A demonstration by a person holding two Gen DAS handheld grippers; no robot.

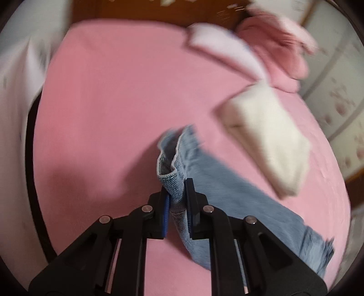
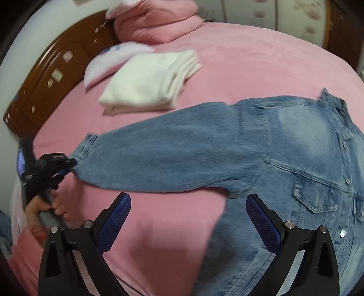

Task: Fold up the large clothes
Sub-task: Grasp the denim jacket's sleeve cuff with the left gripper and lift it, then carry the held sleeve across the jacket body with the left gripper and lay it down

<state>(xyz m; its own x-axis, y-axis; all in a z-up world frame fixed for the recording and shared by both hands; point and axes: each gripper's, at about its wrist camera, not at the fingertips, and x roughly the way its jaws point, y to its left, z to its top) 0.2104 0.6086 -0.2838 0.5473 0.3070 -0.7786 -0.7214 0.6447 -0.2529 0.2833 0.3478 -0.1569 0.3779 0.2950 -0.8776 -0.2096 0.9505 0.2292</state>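
Left tool (image 1: 177, 195): its two blue pads are closed on the cuff (image 1: 169, 175) of the denim sleeve, with the cloth pinched between them.
Right tool (image 2: 188, 218): its fingers stand wide apart and nothing is between the pads; it hangs over the pink bed sheet (image 2: 159, 239), near the armpit of the jacket.
Denim jacket (image 2: 307, 159): it lies flat on the bed, buttons and chest pocket up, at the right side of the right wrist view; one sleeve (image 2: 170, 154) stretches out to the left, away from the body.
Person's hand (image 2: 43, 207): seen at the left edge of the right wrist view, it holds the handle of the left tool at the end of the sleeve.
White folded cloth (image 2: 145, 88): a neat stack on the sheet, beyond the sleeve and apart from it.
Pale pillow (image 2: 109, 61): just behind the white stack, partly under it.
Pink bundle (image 2: 157, 20): soft pink cloth heaped near the headboard.
Wooden headboard (image 2: 52, 79): brown, at the far end of the bed.
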